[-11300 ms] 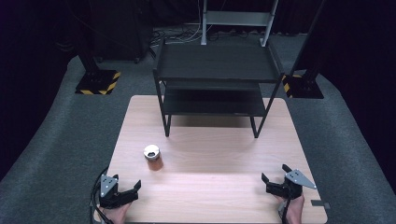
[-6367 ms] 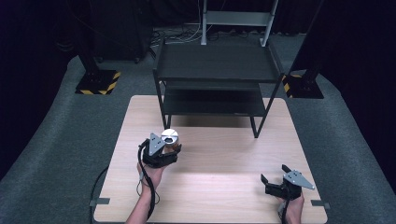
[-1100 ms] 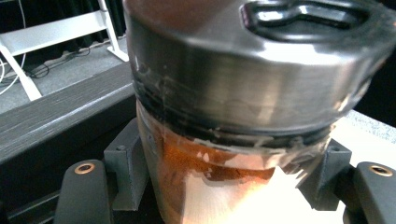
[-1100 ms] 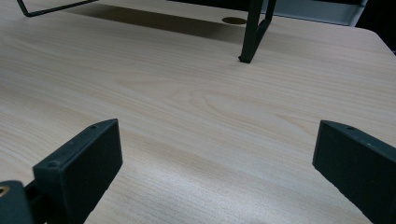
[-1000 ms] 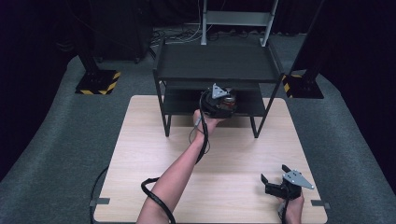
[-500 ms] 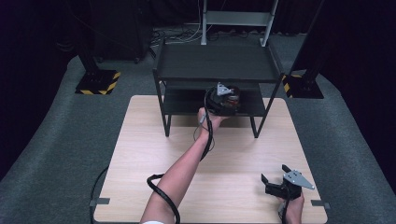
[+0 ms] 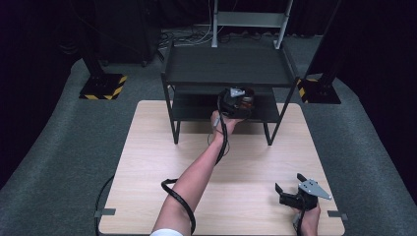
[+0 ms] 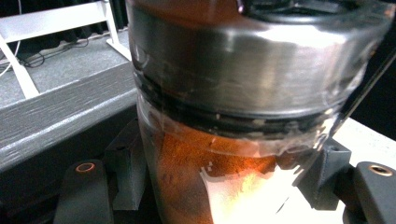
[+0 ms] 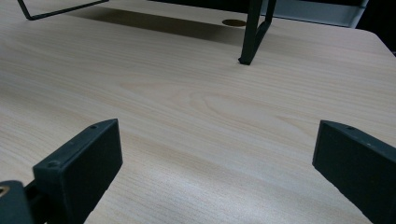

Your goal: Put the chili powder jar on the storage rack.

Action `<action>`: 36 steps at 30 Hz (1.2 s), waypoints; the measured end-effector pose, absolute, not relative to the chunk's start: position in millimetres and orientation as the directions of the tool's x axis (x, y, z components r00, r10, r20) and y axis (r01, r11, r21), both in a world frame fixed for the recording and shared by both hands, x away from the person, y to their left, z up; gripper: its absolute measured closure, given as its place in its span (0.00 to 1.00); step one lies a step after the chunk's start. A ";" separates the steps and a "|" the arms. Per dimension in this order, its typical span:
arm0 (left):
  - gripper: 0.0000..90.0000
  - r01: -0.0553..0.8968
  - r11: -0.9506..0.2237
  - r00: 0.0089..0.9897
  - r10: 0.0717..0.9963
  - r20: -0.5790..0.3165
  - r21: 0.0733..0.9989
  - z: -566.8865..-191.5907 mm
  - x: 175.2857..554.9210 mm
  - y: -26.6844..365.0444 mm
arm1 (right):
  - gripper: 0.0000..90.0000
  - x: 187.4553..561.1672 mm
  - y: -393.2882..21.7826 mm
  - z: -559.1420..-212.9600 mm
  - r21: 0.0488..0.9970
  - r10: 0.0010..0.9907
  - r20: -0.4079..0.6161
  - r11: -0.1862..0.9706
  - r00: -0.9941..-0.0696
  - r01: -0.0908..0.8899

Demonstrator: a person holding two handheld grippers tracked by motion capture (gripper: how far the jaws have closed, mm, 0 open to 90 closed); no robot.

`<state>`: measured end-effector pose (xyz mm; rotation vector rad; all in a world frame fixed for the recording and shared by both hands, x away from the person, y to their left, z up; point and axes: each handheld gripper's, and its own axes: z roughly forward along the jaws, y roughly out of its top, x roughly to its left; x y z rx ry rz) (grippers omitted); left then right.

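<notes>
The light wooden table (image 7: 147, 162) carries a black two-tier shelf rack (image 7: 226, 64) at its far end, and everything else sits relative to that rack. In the high view the person's left arm reaches far forward, and the left tool (image 7: 235, 101) holds a jar (image 7: 244, 97) at the front edge of the rack's lower shelf, under the top tier; whether the jar rests on that shelf or hangs just above it cannot be told. The left gripper view shows what the high view cannot: the jar (image 8: 243, 107) is clear glass with a wide metal lid band, filled with reddish-brown powder, and the black jaws clench it on both sides low down. The right tool (image 7: 296, 193) lies well apart from the rack, at the table's near right corner, held in the right hand (image 7: 309, 221). The right gripper view shows its jaws spread wide with only bare wood between them, and farther off a rack leg (image 9: 252, 32) standing on the table.
</notes>
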<state>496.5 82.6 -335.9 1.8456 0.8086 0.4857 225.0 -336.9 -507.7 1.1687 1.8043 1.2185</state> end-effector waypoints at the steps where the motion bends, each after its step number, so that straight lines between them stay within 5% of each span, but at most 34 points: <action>1: 0.34 0.308 -0.256 0.694 0.719 -0.032 0.916 -336.2 496.9 82.5 | 0.01 225.0 -336.9 -507.7 0.936 0.922 -0.038 0.168 -0.384 0.309; 13: 0.33 0.311 -0.264 0.704 0.710 -0.034 0.913 -333.9 498.6 83.8 | 0.00 225.3 -337.5 -507.7 0.936 0.920 -0.038 0.170 -0.391 0.308; 18: 0.01 0.324 -0.267 0.679 0.733 -0.027 0.908 -326.2 485.4 78.4 | 0.00 224.5 -338.9 -509.0 0.940 0.921 -0.029 0.157 -0.388 0.302; 23: 0.00 0.318 -0.362 0.683 0.728 0.053 0.876 -309.6 473.4 79.0 | 0.00 224.8 -337.6 -508.2 0.938 0.923 -0.031 0.160 -0.385 0.308; 36: 0.00 0.263 -0.401 0.737 0.670 0.085 0.877 -305.5 428.3 128.6 | 0.00 225.0 -335.2 -507.2 0.935 0.926 -0.035 0.164 -0.377 0.315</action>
